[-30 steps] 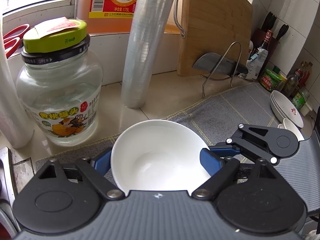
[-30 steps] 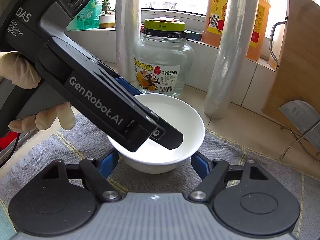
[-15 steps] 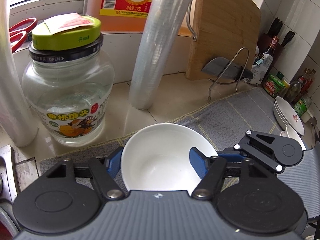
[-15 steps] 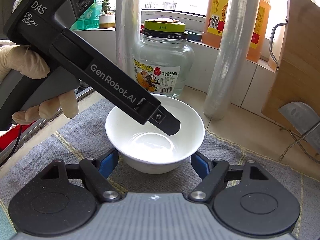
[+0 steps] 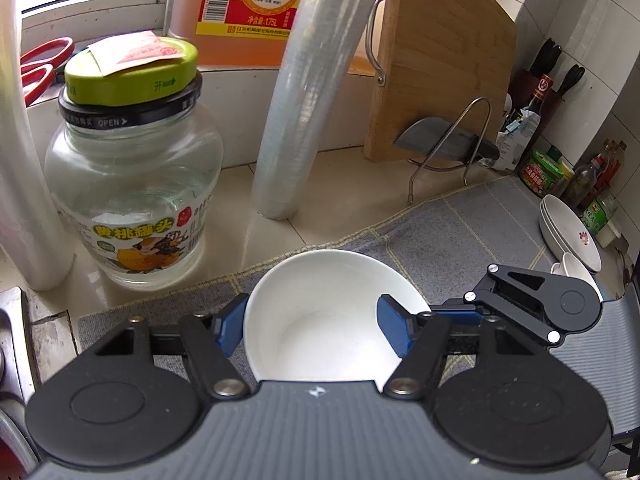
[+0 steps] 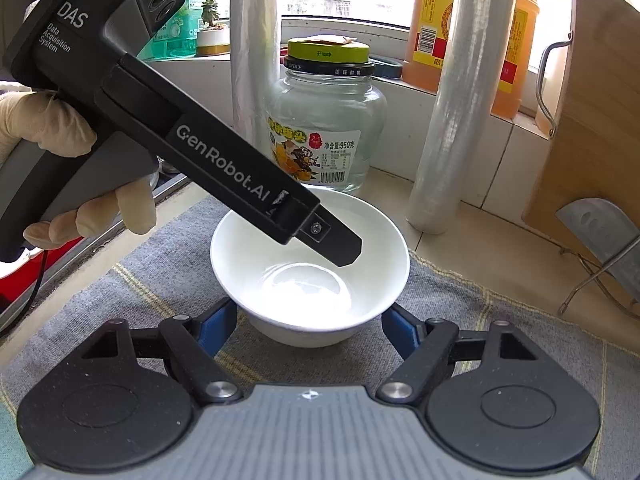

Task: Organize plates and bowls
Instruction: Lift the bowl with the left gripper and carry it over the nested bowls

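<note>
A white bowl (image 5: 320, 312) (image 6: 304, 288) stands on a grey mat (image 5: 460, 224). My left gripper (image 5: 312, 330) reaches down over it, held by a gloved hand (image 6: 48, 128). It is shut on the bowl: the left pad (image 5: 230, 330) lies against the outside of the rim and the right pad (image 5: 394, 330) is inside the bowl. That inner finger (image 6: 332, 240) shows over the bowl's hollow in the right wrist view. My right gripper (image 6: 310, 330) hugs the bowl's lower sides, a blue pad against each. Its black linkage (image 5: 532, 304) shows right of the bowl.
A glass jar (image 5: 132, 184) with a green lid and a roll of film (image 5: 300, 100) stand just behind the bowl. A wooden cutting board (image 5: 440, 60) and a cleaver on a wire rack (image 5: 440, 140) are at the back right. Stacked white plates (image 5: 568, 232) sit on the mat's far right.
The left gripper's jaws have closed in from wide of the bowl until they hold it. The bowl and the right gripper have stayed where they were.
</note>
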{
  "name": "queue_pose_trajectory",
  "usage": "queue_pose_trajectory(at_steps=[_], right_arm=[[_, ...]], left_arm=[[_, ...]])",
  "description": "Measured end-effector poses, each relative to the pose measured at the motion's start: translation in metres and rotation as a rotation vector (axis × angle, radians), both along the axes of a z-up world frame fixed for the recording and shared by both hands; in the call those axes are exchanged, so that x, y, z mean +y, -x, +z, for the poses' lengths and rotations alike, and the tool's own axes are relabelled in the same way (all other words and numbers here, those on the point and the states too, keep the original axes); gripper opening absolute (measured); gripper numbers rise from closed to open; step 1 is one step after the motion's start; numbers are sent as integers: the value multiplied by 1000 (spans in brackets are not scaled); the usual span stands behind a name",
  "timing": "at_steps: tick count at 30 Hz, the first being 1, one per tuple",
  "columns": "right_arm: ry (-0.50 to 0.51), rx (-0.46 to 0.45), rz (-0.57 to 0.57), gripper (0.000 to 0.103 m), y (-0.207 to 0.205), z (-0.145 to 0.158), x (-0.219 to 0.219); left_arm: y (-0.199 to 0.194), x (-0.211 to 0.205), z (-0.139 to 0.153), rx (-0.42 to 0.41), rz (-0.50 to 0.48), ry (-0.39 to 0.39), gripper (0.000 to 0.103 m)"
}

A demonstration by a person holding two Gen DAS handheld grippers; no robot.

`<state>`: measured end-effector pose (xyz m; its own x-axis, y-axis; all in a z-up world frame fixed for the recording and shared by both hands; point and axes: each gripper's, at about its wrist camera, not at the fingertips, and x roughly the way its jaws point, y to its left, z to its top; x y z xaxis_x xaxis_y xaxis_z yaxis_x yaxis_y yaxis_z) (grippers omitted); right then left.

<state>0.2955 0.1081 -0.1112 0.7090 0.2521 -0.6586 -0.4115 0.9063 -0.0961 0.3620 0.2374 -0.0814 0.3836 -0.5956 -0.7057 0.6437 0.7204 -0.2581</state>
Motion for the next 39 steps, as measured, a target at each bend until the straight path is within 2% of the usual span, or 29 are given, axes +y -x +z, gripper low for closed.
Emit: queue_pose_trajectory(at_steps=[9,23,39], right_arm=[[1,1,-8,83,18,14,-1],[18,-15,-60,83,79,34,-9],[-13,-9,-88,83,127,47,-53]], left_arm=[[19,-2,11,-18,-21,15,67],[75,-20,38,-65,-96,22,67],[121,-65,49,-82,-118,25,68]])
